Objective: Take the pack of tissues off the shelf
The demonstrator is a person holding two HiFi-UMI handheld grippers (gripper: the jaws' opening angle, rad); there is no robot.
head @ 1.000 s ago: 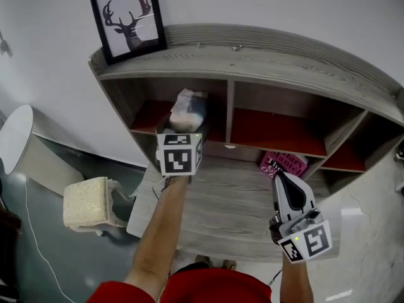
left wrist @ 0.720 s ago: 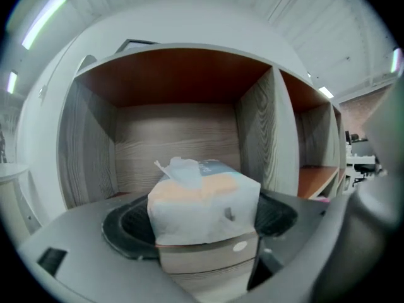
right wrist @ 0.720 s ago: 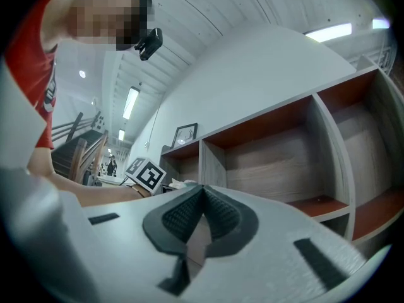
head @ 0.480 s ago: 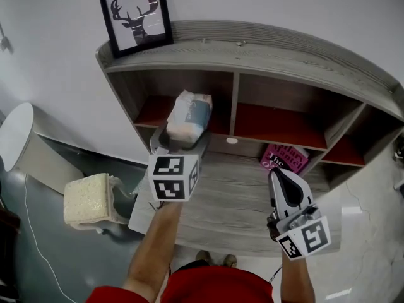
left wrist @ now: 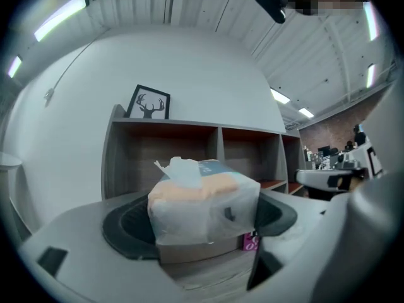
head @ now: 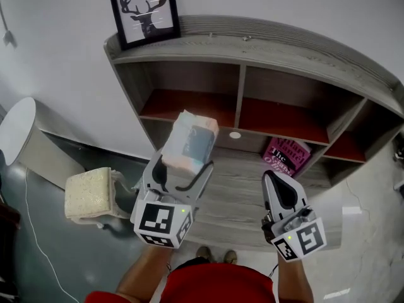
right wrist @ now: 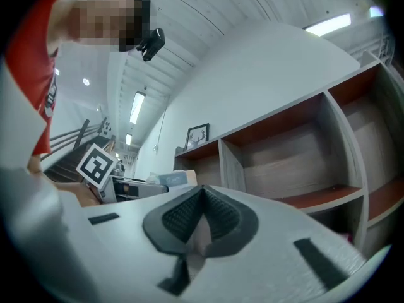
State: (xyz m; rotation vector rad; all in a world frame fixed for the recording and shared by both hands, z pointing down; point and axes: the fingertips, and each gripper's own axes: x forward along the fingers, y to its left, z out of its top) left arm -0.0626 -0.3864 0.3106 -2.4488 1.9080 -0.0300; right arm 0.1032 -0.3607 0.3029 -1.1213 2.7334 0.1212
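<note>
Head view: left gripper (head: pixel 181 171) at lower centre-left, its marker cube (head: pixel 161 220) nearest the camera. Its jaws are spread to the width of the pack of tissues (head: pixel 189 142) and pinch it from both sides. The pack is pale plastic with a peach band and a blue-grey patch. It is held in the air in front of the shelf (head: pixel 252 48), overlapping the lower edge of the upper left compartment, touching no board. Right gripper (head: pixel 275 180) at lower right, well apart from the pack, jaws pressed together with nothing between. Framed deer picture (head: pixel 144 10) stands on the shelf top, upper left. A pink printed item (head: pixel 287 156) sits in a lower compartment, right of centre. On the grey floor at left are a cream block-like object (head: pixel 88 196) and a white rounded form (head: pixel 16 133). A red sleeve shows at the bottom edge. Left gripper view: the pack fills the centre, clamped between the dark pads (left wrist: pixel 126 229), with a crumpled plastic flap at its top left. The shelf stands behind it, the deer picture upper left, a sliver of pink under the pack's right corner. Right gripper view: the ribbed dark pads meet at centre frame with no gap and nothing held. Shelf compartments run across the right half. The marker cube and the pack show at mid left.
</note>
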